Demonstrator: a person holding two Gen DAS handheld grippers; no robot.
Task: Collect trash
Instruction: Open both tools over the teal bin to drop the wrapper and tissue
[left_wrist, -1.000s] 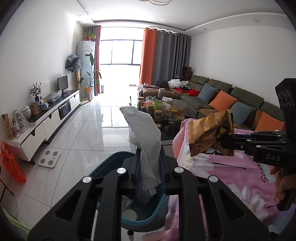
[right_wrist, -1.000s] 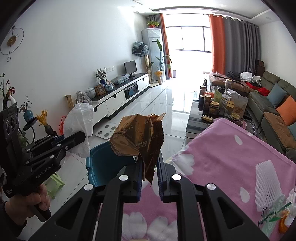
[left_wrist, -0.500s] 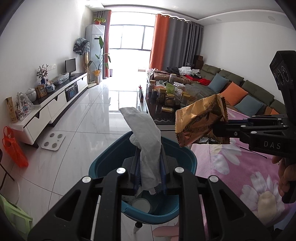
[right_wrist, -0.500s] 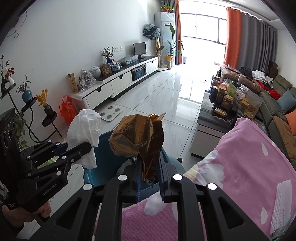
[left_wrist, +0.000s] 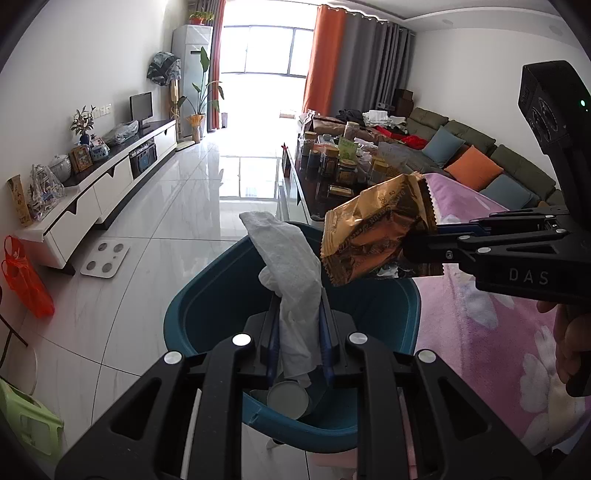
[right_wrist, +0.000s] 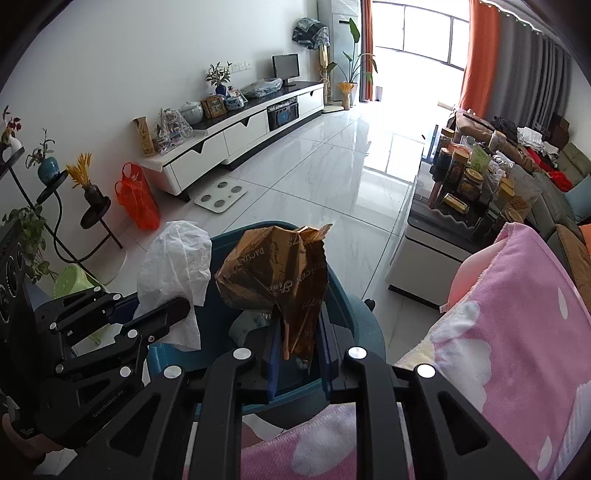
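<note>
Left wrist view: the left gripper (left_wrist: 297, 339), clamped on a white tissue (left_wrist: 291, 266), has come down from a second ago, so the teal bin (left_wrist: 207, 295) now sits directly beneath. The right gripper (left_wrist: 417, 247) pinches a gold wrapper (left_wrist: 376, 236) over the far rim.

Right wrist view: the wrapper (right_wrist: 277, 273) has likewise arrived above the bin (right_wrist: 354, 325), the tissue (right_wrist: 173, 266) beside it. Both look ready to drop.
</note>
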